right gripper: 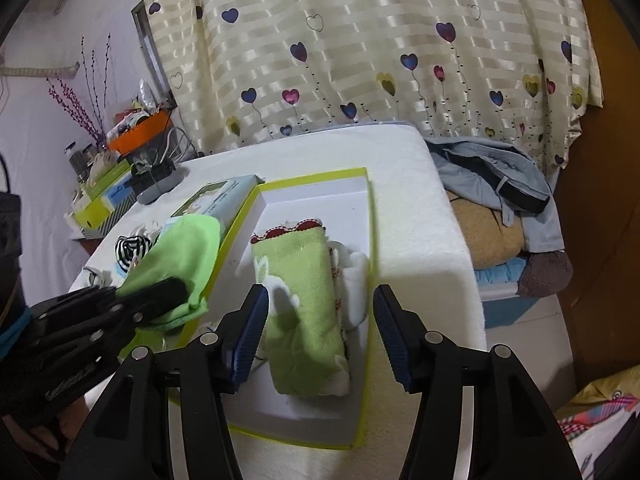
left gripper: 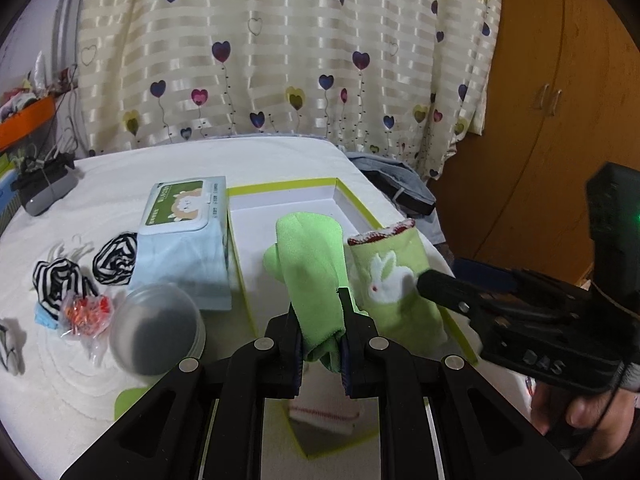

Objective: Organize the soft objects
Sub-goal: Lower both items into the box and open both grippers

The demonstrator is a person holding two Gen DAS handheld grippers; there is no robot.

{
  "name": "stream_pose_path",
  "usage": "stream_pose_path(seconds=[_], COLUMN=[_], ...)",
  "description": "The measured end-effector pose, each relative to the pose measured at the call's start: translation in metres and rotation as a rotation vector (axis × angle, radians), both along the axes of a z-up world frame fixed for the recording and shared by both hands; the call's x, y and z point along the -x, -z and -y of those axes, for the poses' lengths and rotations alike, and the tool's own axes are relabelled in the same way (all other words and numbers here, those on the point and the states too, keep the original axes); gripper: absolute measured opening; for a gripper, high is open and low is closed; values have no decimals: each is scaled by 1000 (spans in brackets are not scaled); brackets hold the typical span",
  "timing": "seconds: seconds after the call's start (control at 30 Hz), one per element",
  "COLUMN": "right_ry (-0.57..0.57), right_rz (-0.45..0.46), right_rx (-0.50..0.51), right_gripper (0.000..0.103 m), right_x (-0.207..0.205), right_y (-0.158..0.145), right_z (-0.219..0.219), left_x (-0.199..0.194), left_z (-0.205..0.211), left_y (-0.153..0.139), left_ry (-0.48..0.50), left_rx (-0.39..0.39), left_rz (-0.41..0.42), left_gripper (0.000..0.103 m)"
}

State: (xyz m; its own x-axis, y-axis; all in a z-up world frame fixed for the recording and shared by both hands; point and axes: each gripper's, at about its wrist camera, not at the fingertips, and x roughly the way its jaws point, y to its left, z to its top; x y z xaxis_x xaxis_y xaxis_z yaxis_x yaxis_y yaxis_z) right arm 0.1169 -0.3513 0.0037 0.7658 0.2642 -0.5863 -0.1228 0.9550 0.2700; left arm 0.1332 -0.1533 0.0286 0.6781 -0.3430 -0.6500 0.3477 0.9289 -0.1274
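Two claws — one green cloth (left gripper: 316,280)

soft matt green cloth (left gripper: 316,264), woven rabbit towel (right gripper: 298,280), smooth white card box (right gripper: 316,196), glossy wipes pack (left gripper: 182,210).

A plain bright-green cloth (left gripper: 310,264), folded, hangs lifted above the left edge of the shallow white box with the lime rim (right gripper: 362,240), pinched at its lower end. A paler green towel with a white rabbit and a red scalloped hem (right gripper: 304,280) lies folded lengthwise inside the box, beside a white folded cloth (right gripper: 356,276).
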Motion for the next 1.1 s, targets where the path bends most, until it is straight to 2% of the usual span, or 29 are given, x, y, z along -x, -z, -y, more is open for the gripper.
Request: stream_pose_path(seconds=[0.17,0.3,0.4,0.83,1.1], right_ry=[-12,-16,-17,-12,-11], right_rz=[-9,-13,-7,24,36], right_rx=[6,6,12,81,107], right_gripper=[56,56,56,56,56], right_x=[1,0,0,25,47], right_y=[2,3,3,-16,-25], right_z=[0,0,-1,-24,-43], left_x=[-17,-23,-22,17,42], left_z=[5,5,3,-12,-34], left_y=[8,11,9,-13,-24], left_ry=[-15,-23,-21,19,9], left_rx=[-3,8,20,58,64], left_rz=[-20,-30,-30,18,49], left_gripper=[13,30,36,36,36])
